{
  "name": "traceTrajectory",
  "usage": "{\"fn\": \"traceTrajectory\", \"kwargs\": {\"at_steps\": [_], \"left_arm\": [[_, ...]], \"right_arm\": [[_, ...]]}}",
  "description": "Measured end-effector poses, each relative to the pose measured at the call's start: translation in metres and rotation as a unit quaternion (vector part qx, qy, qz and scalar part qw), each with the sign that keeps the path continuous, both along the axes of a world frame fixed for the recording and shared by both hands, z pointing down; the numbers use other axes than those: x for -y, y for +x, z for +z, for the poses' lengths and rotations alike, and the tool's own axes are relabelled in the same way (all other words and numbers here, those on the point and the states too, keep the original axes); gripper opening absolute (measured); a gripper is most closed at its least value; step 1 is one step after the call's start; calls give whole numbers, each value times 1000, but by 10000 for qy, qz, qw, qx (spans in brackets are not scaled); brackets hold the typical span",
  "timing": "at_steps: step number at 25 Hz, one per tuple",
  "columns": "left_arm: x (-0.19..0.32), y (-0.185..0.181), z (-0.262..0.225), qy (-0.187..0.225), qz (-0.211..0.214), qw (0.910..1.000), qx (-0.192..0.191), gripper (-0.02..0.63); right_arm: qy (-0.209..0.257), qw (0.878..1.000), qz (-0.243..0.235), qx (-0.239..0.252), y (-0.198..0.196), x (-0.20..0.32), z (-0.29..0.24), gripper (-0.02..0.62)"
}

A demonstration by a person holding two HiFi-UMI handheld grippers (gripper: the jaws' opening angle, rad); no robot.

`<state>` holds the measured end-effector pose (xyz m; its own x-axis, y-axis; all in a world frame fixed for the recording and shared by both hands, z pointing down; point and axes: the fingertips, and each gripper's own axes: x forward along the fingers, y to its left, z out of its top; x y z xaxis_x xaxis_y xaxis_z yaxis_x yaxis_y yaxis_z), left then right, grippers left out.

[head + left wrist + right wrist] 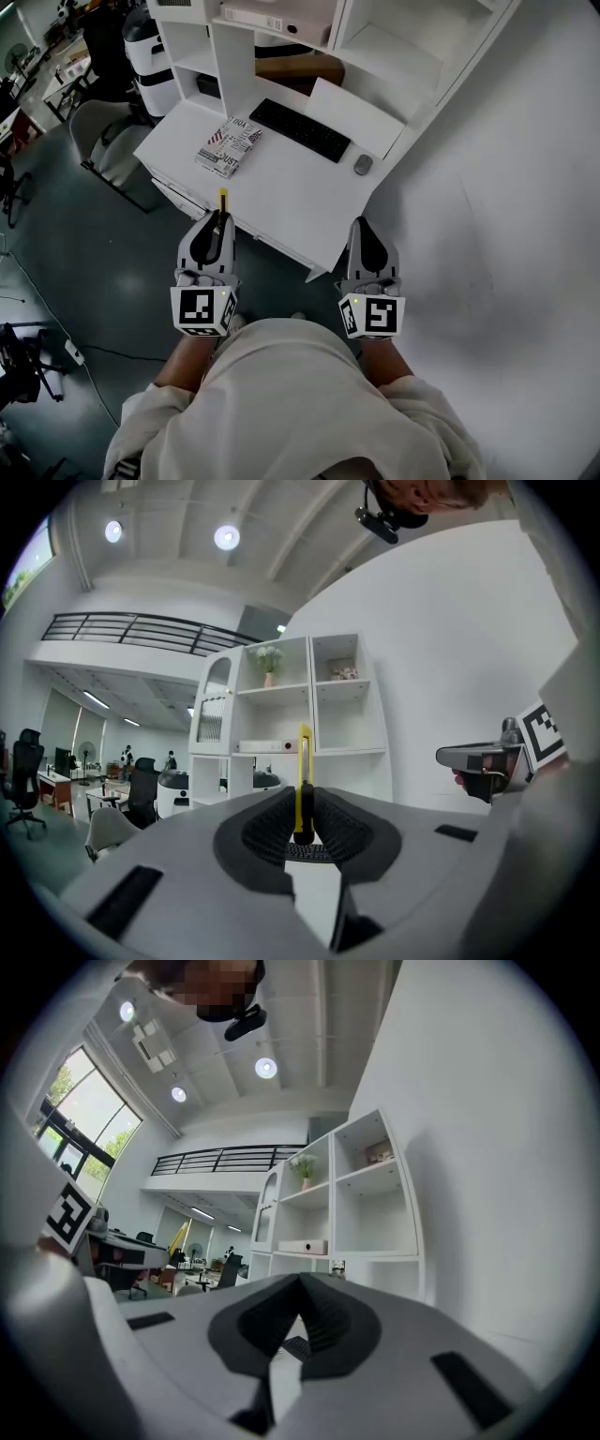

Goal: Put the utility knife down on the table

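White table point(281, 187) taken as reference; person stands at its near edge, one gripper in each hand. Left gripper point(217, 219) sits at the near edge, left of the table's front corner. Its ribbed pads are clamped on the yellow utility knife point(223, 200), jaws parted only by the knife's thickness. Knife seen edge-on in the left gripper view, sticking out forward past the fingertips toward the table; in the head view its tip just overlaps the near edge. It is held in the jaws, not lying on the tabletop. Right gripper point(362, 227) is off the table's front corner on the wall side, level with the left one and well apart from it. Its jaws are closed tip to tip, nothing between them. On the table: black keyboard point(300, 129) toward the back, grey mouse point(363, 165) just beside the keyboard's wall-side end, patterned book point(228, 146) on the far-left part. White shelf unit point(230, 56) rises from the table's back. Grey chair point(108, 141) stands off the table's left end.
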<state>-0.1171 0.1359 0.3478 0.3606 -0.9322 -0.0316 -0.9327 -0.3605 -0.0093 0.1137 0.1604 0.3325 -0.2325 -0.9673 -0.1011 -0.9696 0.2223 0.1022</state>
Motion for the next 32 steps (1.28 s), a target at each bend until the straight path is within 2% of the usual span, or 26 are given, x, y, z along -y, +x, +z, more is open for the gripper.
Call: {"fn": "traceTrajectory", "kwargs": {"at_steps": [7, 18, 26, 32], "left_arm": [[9, 22, 3, -27, -108, 9999, -40, 61], [18, 45, 12, -120, -501, 9987, -49, 61], [47, 41, 26, -189, -547, 9983, -88, 61], [84, 25, 38, -272, -432, 9986, -146, 61]], "right_arm": [[-18, 9998, -196, -85, 18, 8, 1, 3], [-166, 9982, -578, -71, 44, 30, 17, 3], [-276, 9977, -595, -168, 43, 56, 29, 3], [-344, 9985, -357, -248, 34, 80, 34, 3]]}}
